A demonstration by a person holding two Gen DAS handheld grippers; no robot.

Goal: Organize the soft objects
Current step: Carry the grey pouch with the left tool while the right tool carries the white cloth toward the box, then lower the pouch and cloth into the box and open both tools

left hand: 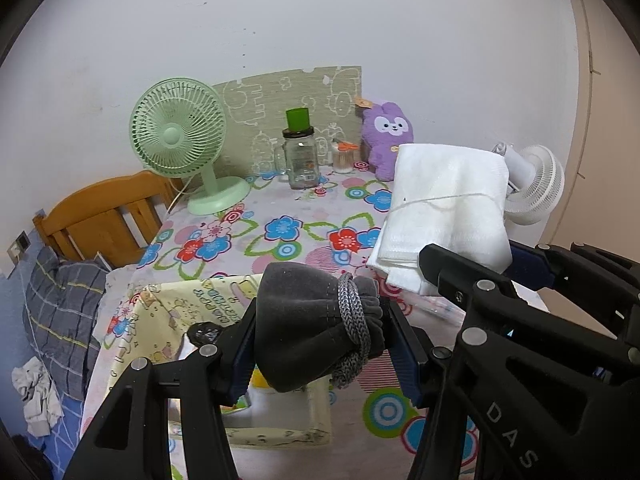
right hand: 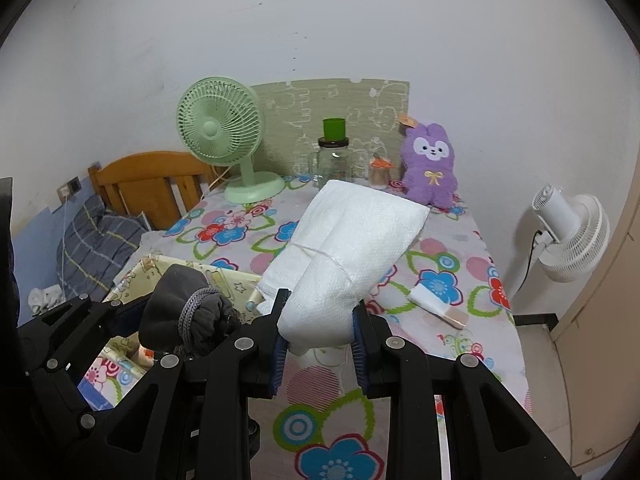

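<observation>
My left gripper (left hand: pixel 320 344) is shut on a dark grey drawstring pouch (left hand: pixel 308 320) and holds it above a yellow cartoon-print fabric box (left hand: pixel 168 312). The pouch also shows in the right wrist view (right hand: pixel 188 312), left of my right gripper. My right gripper (right hand: pixel 318 336) is shut on a folded white towel (right hand: pixel 352 248) and holds it up over the flowered table. The towel shows in the left wrist view (left hand: pixel 444 208) to the right, with the right gripper's fingers (left hand: pixel 452 272) below it. A purple plush bunny (right hand: pixel 430 168) sits at the table's back right.
A green desk fan (right hand: pixel 224 136), a glass jar with a green cup on top (right hand: pixel 334 152) and a small toothpick jar (right hand: pixel 380 172) stand along the back. A small white packet (right hand: pixel 438 304) lies on the tablecloth (right hand: pixel 460 240). A white fan (right hand: pixel 568 236) stands right; a bed is left.
</observation>
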